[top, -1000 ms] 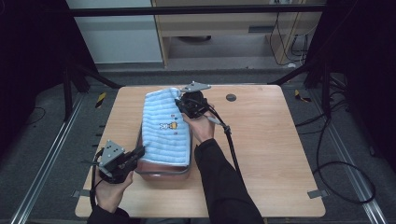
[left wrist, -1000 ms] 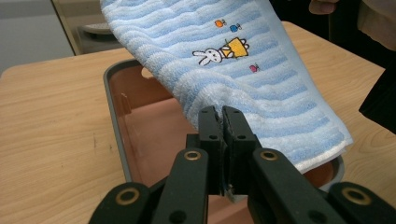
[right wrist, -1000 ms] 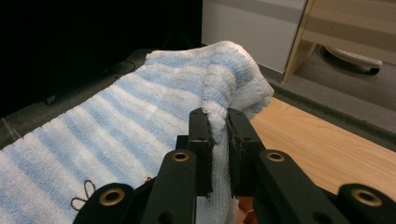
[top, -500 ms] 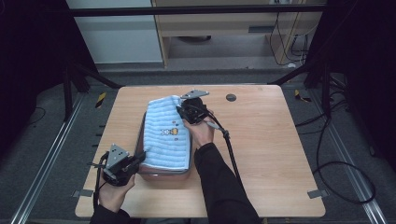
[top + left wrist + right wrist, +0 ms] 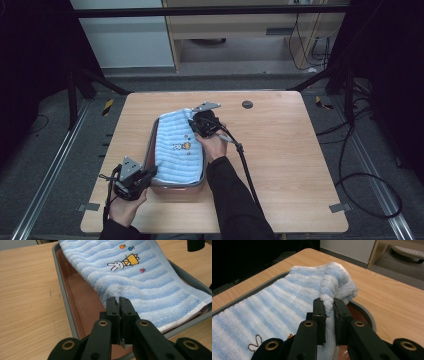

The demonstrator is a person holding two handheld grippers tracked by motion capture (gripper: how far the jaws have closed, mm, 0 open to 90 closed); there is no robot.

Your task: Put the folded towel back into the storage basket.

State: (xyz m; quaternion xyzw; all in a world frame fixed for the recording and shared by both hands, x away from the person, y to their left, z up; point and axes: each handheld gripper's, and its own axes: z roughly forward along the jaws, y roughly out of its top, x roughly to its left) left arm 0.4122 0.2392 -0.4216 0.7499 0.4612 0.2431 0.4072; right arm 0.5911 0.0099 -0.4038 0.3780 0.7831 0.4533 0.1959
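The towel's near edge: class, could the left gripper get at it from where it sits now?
Probably yes. The left gripper, jaws closed with nothing between them, sits just off the towel edge lying in the tray. Nothing lies between; it would only need to open.

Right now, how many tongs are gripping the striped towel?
2. The right tongs pinch the towel at its far corner; the left tongs are shut on its near edge.

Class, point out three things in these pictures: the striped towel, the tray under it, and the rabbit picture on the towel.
towel (image 5: 160,297), left gripper view, on its blue stripes
tray (image 5: 65,296), left gripper view, on its grey rim
rabbit picture (image 5: 115,265), left gripper view, on the rabbit's white body
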